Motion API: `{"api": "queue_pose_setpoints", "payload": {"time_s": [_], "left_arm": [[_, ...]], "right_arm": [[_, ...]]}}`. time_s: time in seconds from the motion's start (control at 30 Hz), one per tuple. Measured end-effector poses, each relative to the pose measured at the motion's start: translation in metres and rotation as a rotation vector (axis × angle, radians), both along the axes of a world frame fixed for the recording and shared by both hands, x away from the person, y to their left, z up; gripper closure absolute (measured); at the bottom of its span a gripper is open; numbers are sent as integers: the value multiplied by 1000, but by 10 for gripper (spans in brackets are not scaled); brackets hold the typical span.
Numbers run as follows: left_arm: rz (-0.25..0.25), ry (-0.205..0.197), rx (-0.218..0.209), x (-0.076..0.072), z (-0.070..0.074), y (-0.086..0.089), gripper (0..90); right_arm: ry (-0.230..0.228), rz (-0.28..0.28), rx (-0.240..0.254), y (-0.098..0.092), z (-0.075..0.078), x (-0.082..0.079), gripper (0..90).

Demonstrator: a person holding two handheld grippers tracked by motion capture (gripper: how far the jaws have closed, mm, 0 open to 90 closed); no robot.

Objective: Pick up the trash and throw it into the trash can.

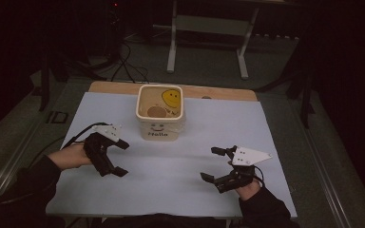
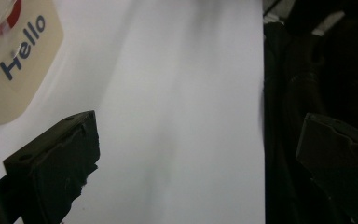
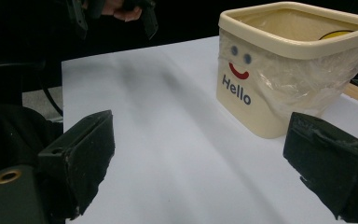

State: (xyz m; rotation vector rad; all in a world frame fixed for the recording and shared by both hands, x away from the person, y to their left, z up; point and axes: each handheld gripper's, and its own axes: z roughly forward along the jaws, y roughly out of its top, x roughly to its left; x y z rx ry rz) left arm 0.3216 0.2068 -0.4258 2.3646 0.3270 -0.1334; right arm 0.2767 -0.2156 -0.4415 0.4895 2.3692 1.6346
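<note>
Two claws over worktop [image 1: 195,137], both spread wide, both holding nothing. Left claw [image 1: 119,159] at left of worktop, gripped by left hand [image 1: 73,156], forearm entering from lower left; jaws pointing right and toward near edge. Right claw [image 1: 215,164] at right near front edge, held by right hand [image 1: 248,187], sleeve rising from below; jaws directed left across worktop. Tub [image 1: 160,111] upright at centre rear, marked "Hello" with smiling face, plastic liner folded over rim; round brown item [image 1: 156,111] and yellow smiley [image 1: 171,98] visible inside. Tub well apart from both claws, nearer left one. Seen beyond right claw's jaws in right gripper view, untouched.
</note>
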Motion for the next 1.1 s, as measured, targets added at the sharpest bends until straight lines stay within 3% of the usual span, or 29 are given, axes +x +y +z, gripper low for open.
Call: {"api": "queue_pose_setpoints", "payload": {"time_s": [0.1,0.5,0.73,1.1], "left_arm": [[27,8,-13,-4,-8,1,3],[48,24,-42,-13,-40,-6,3],[66,32,-68,-18,-48,-5,3],[52,43,-75,-26,-56,-8,3]], "right_arm": [[1,-1,-1,0,0,0,87],[-3,1,-8,1,-1,0,87],[-4,1,-10,0,0,0,87],[-9,-4,-6,0,0,0,87]]}}
